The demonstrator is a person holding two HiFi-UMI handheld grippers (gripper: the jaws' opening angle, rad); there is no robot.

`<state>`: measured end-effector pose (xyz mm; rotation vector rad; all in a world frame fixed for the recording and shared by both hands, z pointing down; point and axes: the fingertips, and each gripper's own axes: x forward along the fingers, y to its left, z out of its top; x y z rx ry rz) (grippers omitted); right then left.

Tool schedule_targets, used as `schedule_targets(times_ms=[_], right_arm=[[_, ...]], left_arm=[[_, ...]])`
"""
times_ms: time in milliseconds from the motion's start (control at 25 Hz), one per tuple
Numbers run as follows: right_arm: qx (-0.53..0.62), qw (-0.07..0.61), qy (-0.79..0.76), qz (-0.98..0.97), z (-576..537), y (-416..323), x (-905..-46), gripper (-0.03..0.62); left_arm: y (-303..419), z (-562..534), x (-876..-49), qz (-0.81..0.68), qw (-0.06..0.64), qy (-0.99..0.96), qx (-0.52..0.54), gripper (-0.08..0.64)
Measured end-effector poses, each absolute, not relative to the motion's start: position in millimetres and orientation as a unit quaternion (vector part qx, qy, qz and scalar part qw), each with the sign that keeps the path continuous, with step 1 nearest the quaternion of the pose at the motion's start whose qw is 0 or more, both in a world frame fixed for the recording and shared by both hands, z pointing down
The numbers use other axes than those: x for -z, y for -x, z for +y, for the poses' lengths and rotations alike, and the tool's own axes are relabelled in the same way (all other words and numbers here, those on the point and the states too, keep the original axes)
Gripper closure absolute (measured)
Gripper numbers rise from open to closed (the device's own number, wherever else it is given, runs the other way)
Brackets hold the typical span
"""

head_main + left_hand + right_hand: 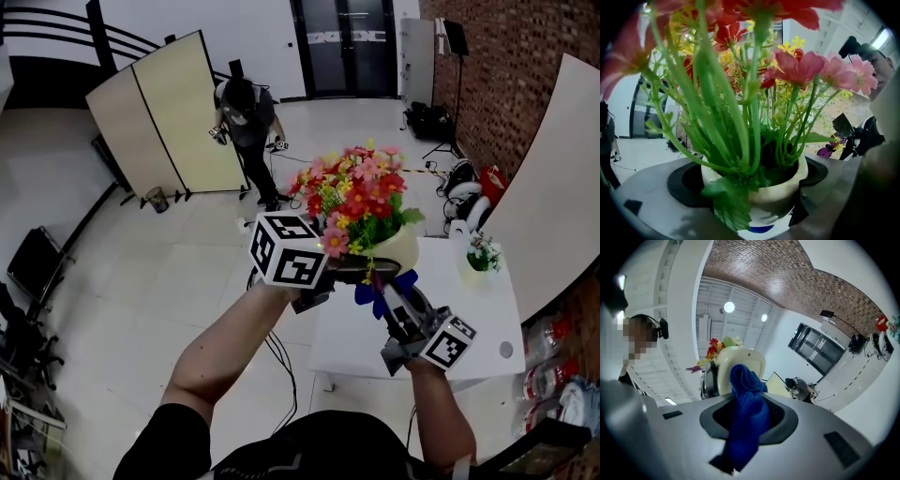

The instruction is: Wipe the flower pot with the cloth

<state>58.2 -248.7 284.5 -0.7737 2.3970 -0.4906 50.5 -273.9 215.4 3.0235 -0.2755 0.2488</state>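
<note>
A cream flower pot (398, 251) full of red, pink and yellow artificial flowers (354, 192) is held up in the air, tilted. My left gripper (330, 272) is shut on its rim; in the left gripper view the pot (776, 192) sits between the jaws with green stems (740, 112) rising from it. My right gripper (398, 314) is shut on a blue cloth (380, 291), which touches the underside of the pot. In the right gripper view the blue cloth (747, 413) hangs between the jaws against the pot's cream base (738, 364).
A white table (487, 328) lies below, with a small white pot of flowers (480, 255) at its far edge. A person (248, 122) stands farther off beside beige folding screens (169, 112). A brick wall (497, 66) runs along the right.
</note>
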Motion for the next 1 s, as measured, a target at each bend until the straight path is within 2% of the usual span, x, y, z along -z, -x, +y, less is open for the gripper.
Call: schedule_targets(times_ms=[320,520,1000], right_arm=[[0.179,0.304,0.273,0.895,-209.0,-37.1,-292.1,0.512],[0.184,0.315,0.269,0.891,-215.3,-39.5,-297.6,0.512],[0.208,0.326,0.27,0.882,-247.3,-39.6,-294.6,0.512]], left_arm=[[-59.6,-273.0,-223.7,-0.095,0.054,-0.991,-0.076,0.015],[-64.4,-257.1,-228.4,-0.091,0.034,-0.992,-0.079,0.014],[-66.4,-224.0,-227.6,-0.054,0.045,-0.995,-0.066,0.014]])
